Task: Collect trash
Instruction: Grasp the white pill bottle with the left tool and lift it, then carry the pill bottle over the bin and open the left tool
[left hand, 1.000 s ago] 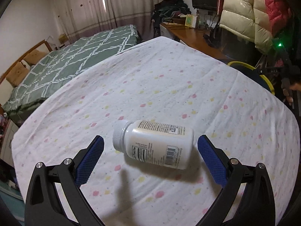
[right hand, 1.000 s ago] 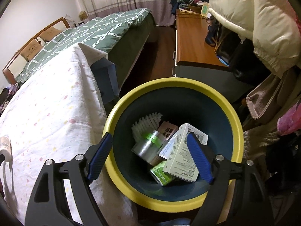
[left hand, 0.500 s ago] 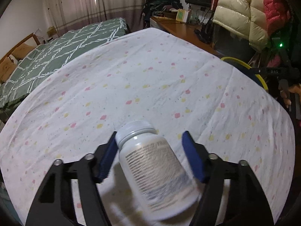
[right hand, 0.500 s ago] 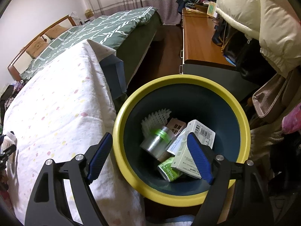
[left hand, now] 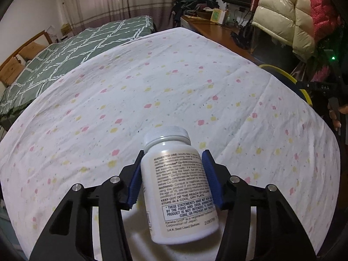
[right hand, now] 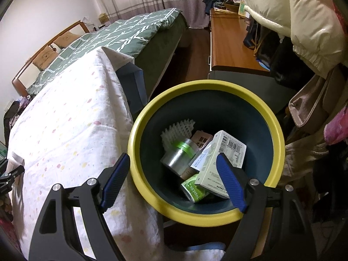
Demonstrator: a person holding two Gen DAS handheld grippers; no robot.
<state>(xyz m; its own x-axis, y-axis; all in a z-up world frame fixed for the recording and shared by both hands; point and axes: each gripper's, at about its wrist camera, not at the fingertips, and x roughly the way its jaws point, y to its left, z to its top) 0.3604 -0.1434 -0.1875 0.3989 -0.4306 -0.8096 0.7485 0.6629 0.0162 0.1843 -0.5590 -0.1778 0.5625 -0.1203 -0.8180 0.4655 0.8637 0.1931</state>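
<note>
A white pill bottle (left hand: 178,187) with a white cap and a printed label is clamped between the blue pads of my left gripper (left hand: 173,156), cap pointing away, above the dotted white cloth (left hand: 152,87). That gripper is shut on it. My right gripper (right hand: 171,158) hangs open and empty over the yellow-rimmed dark bin (right hand: 217,84). Inside the bin lie a white carton (right hand: 226,152), a silver can (right hand: 177,159), a green can (right hand: 193,190) and a white foam net (right hand: 176,130). The bin's rim (left hand: 280,71) also shows past the cloth's right edge.
The bin stands against the cloth-covered table's right edge (right hand: 121,117). A green quilted bed (left hand: 76,50) lies behind, and a wooden desk (right hand: 232,43) runs beyond the bin. Puffy jackets (left hand: 289,15) hang on the right. A person's hand (left hand: 336,117) shows at the far right.
The left jaws closed from wide open onto the bottle, which turned from lying crosswise to cap pointing away. The right gripper stayed open over the bin.
</note>
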